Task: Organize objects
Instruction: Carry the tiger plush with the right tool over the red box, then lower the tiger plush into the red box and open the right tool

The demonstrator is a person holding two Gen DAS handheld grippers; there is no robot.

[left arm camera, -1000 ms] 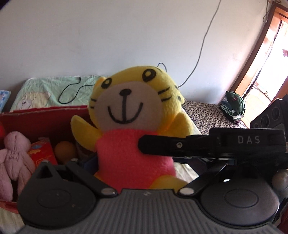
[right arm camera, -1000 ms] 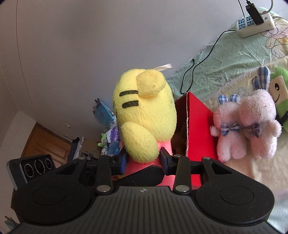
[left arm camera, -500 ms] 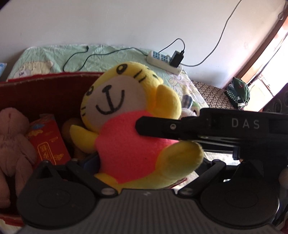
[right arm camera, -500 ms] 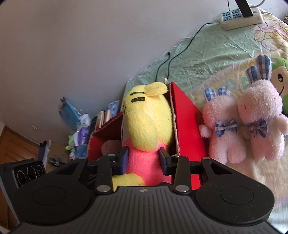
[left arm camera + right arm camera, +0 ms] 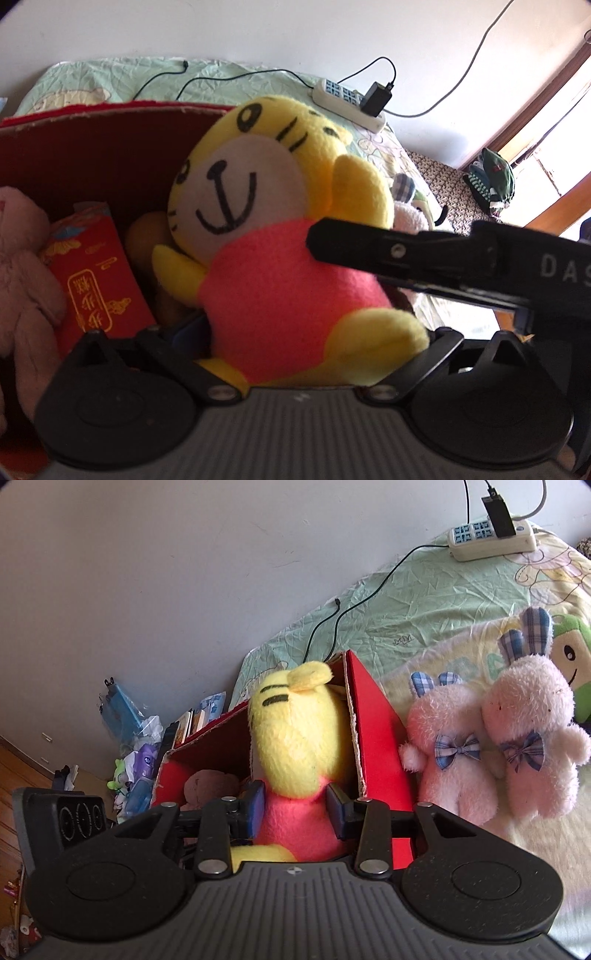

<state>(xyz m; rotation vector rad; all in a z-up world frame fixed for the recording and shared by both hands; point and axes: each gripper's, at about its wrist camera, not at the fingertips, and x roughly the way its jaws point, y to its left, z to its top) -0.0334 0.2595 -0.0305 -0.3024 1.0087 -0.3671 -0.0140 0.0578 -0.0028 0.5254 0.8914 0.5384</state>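
Two risks: right gripper (image 5: 295, 808) clamps yellow tiger plush (image 5: 295, 746) half inside red box (image 5: 373, 731); early release tips it over the 3 o'clock wall; left gripper (image 5: 295, 354) state unclear.

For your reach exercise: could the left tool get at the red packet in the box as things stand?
Probably not yet. The yellow plush, clamped by the right tool, fills the space in front of the left tool; the red packet sits off to its side in the red box.
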